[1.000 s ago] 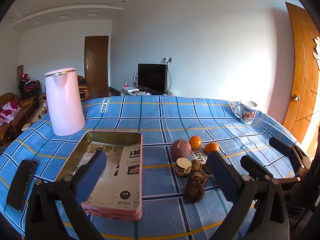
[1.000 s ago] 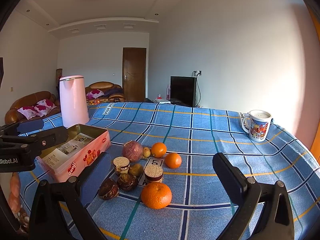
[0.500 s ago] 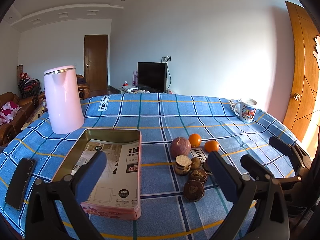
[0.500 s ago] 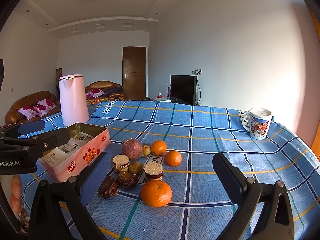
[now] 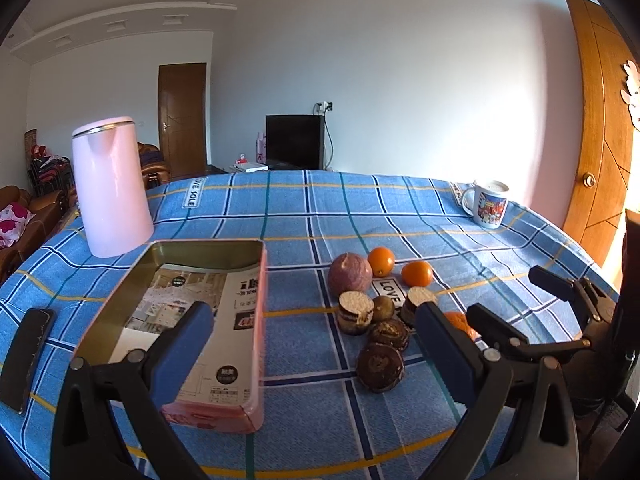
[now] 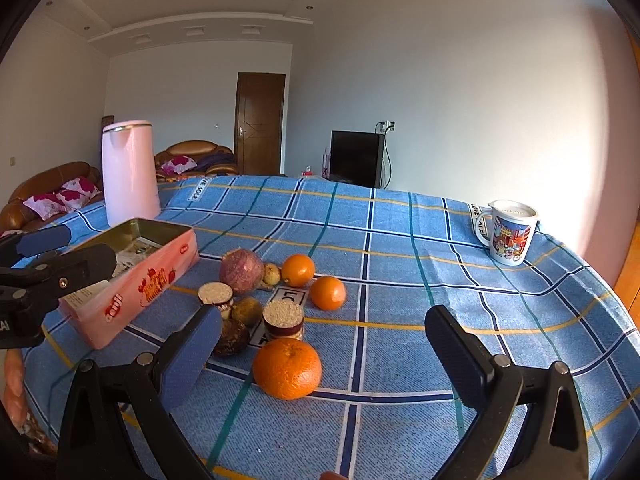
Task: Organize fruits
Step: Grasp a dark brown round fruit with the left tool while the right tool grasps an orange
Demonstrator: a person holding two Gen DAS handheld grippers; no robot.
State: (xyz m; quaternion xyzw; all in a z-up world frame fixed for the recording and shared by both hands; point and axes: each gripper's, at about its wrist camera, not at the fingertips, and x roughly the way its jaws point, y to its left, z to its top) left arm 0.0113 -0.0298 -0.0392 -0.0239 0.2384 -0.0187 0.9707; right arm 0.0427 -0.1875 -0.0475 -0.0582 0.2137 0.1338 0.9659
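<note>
Approach under way: right hand-held gripper (image 6: pixel 322 344) has closed in on the large orange (image 6: pixel 287 369) beside the pink tin (image 6: pixel 132 280); both hand-held grippers, left (image 5: pixel 314 330) included, gape wide, empty.

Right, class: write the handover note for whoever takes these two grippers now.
Left gripper: open, empty, hovering over the pink tin.
Right gripper: open, empty, above the big orange.
Fruit sits clustered on the blue cloth right of the tin: purple round fruit, two small oranges, brown pieces.
Done: nothing; the tin holds only paper.
Left: move every fruit, probably into the tin.
</note>
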